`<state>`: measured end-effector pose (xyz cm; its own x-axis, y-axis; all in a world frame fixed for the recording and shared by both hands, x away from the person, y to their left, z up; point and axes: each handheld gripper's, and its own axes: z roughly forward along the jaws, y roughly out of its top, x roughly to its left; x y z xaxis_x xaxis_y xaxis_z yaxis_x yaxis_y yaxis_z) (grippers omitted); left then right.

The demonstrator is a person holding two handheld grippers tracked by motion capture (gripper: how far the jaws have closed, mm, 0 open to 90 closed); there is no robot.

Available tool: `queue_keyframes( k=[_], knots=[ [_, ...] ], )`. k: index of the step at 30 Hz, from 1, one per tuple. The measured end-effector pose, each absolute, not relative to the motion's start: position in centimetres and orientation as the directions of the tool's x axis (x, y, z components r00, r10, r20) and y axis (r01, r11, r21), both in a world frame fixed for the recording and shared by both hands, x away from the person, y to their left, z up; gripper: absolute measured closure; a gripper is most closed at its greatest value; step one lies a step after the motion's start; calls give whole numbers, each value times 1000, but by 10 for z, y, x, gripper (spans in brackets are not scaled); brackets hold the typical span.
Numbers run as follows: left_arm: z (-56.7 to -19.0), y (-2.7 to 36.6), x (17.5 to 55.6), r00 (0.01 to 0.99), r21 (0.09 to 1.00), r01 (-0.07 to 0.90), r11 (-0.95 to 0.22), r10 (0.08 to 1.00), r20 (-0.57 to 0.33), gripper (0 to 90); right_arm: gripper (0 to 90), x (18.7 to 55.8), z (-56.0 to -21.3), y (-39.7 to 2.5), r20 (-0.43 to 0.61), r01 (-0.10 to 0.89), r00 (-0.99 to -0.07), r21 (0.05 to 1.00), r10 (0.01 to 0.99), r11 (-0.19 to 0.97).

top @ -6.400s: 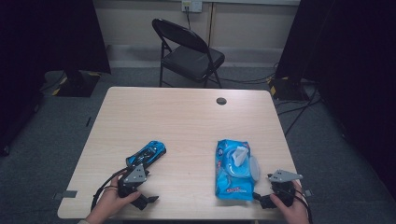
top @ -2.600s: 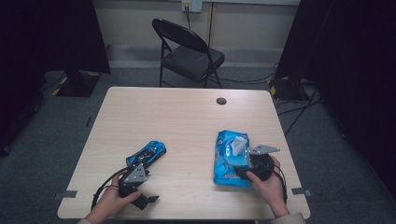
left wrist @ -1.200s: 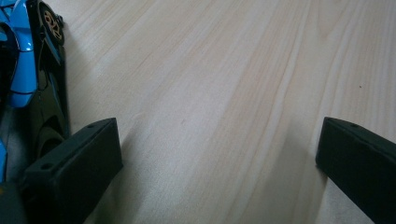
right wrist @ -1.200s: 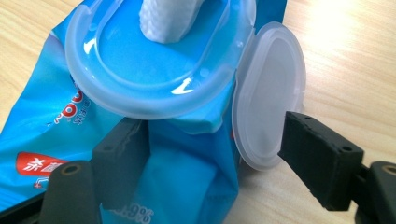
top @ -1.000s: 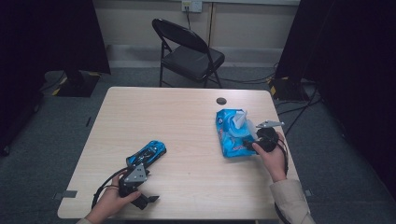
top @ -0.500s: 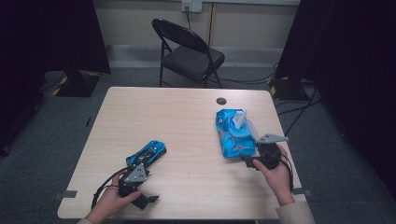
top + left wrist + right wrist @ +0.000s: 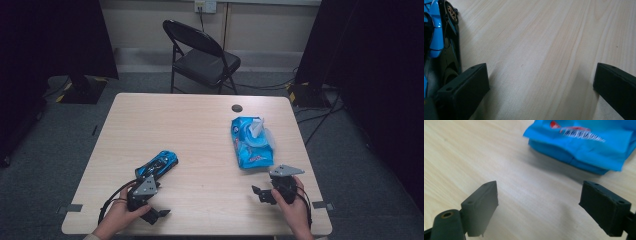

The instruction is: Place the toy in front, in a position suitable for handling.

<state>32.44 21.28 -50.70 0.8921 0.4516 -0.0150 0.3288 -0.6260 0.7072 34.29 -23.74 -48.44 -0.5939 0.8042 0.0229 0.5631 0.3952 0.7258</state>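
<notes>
Right gripper (image 7: 540, 202): matte black block jaws standing wide apart, gripping nothing, hovering low over bare wood, aimed at the near end of the soft blue plastic wipes pack (image 7: 584, 143). Pack lying flat, crinkled glossy film, red lettering; near but not touching the jaws. In the high view the right gripper (image 7: 264, 192) is sitting at the table's near right edge, the pack (image 7: 251, 141) just beyond it, long axis running roughly away from the person, white tissue poking up at the far end. Left gripper (image 7: 541, 87): jaws likewise spread, empty. Glossy blue-and-black toy car (image 7: 439, 42) lying just beside its left jaw; whether touching, cannot tell. Pale woodgrain laminate table (image 7: 190, 130), smooth, rectangular.
</notes>
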Motion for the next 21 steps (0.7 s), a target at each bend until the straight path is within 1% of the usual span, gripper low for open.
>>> queue_keyframes(
  k=[3,12,17,21],
  knots=[
    [-507,213,324,892,707,329,-626,452,-15,0,142,342,-496,-233,9,561,-605,715,796,418],
    [-507,213,324,891,708,330,-624,453,-16,0,131,342,-504,-227,5,546,-633,712,774,442],
    [-507,212,324,890,708,332,-623,456,-16,0,131,339,-507,-225,-3,525,-636,732,772,435],
    [-502,209,323,873,673,371,-639,487,-19,10,124,339,-507,-226,5,529,-637,729,771,433]
  ],
)
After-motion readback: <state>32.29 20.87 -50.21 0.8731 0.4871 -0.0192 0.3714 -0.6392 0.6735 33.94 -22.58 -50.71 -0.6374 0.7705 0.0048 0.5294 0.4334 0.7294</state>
